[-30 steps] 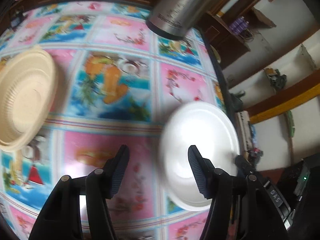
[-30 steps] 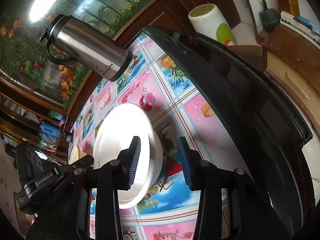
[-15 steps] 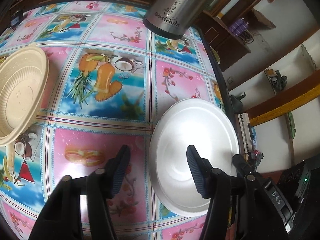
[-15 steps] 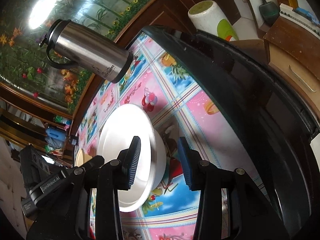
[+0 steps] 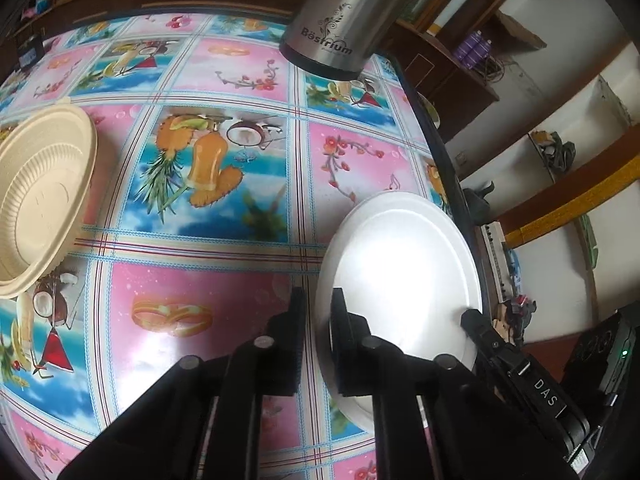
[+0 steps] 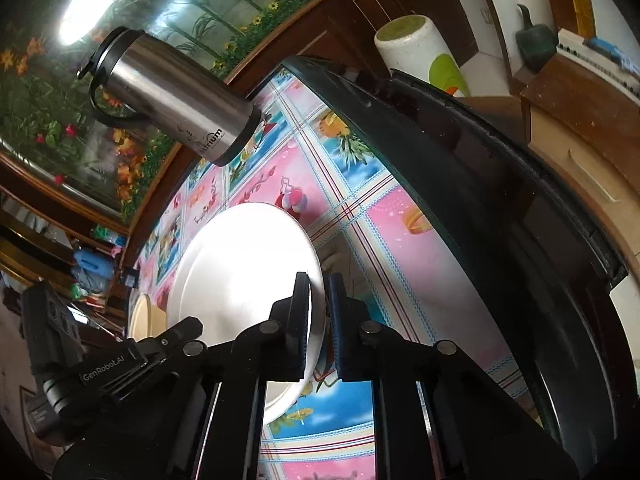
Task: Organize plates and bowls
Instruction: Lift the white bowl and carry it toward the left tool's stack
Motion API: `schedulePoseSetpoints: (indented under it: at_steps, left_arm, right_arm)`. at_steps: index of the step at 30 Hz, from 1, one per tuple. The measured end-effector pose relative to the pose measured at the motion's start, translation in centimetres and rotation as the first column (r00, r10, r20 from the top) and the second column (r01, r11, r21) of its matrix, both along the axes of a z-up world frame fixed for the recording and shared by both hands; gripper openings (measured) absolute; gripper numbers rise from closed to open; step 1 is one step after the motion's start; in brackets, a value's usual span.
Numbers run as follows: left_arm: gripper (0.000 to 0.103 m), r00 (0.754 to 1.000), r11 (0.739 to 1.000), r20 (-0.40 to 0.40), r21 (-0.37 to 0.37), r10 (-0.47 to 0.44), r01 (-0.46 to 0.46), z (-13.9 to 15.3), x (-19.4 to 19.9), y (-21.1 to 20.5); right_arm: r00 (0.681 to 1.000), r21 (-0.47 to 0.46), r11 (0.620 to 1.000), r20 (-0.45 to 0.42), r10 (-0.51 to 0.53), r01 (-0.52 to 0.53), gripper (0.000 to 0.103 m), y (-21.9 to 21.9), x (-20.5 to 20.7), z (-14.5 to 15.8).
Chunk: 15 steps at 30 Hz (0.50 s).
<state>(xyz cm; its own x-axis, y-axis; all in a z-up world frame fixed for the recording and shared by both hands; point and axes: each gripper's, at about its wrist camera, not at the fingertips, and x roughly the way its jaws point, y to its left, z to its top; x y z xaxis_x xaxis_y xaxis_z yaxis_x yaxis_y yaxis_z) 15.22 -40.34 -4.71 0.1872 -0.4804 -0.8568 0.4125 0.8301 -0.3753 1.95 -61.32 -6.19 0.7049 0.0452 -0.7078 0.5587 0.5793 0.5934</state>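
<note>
A white bowl point(image 5: 400, 272) sits near the table's right edge; it also shows in the right wrist view point(image 6: 244, 268). My left gripper point(image 5: 318, 320) is shut on the bowl's left rim. My right gripper point(image 6: 318, 312) is shut on its opposite rim. A beige ribbed plate point(image 5: 40, 196) lies at the left of the table; a sliver of it shows in the right wrist view point(image 6: 142, 320). The other gripper's body point(image 5: 520, 376) shows at the bowl's far rim in the left wrist view.
A steel thermos point(image 5: 340, 20) stands at the back of the table, also in the right wrist view point(image 6: 172, 96). The table's dark edge point(image 6: 460, 184) runs close to the bowl. A white cylinder point(image 6: 420, 52) stands beyond the table. The floral tablecloth point(image 5: 216, 184) lies between plate and bowl.
Both grippers have closed from wide open onto the white bowl's rim, one on each side. The bowl has stayed roughly in place.
</note>
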Motion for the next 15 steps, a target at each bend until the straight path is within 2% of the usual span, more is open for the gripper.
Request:
schedulePoseSetpoints:
  at_steps: [7,15]
  left_arm:
    - [0.010,1.000,1.000,0.019,-0.009,-0.001,0.001,0.3,-0.8,1.0]
    - [0.010,0.998,0.998,0.035,-0.040,0.045,-0.044,0.6,-1.8,4.6]
  right_arm:
    - [1.000,-0.041,0.999,-0.007,0.018,-0.018,0.006,0.8,0.1,0.2]
    - [0.998,-0.081,0.994,0.007,0.067,-0.066,0.006,3.3,0.5,0.7]
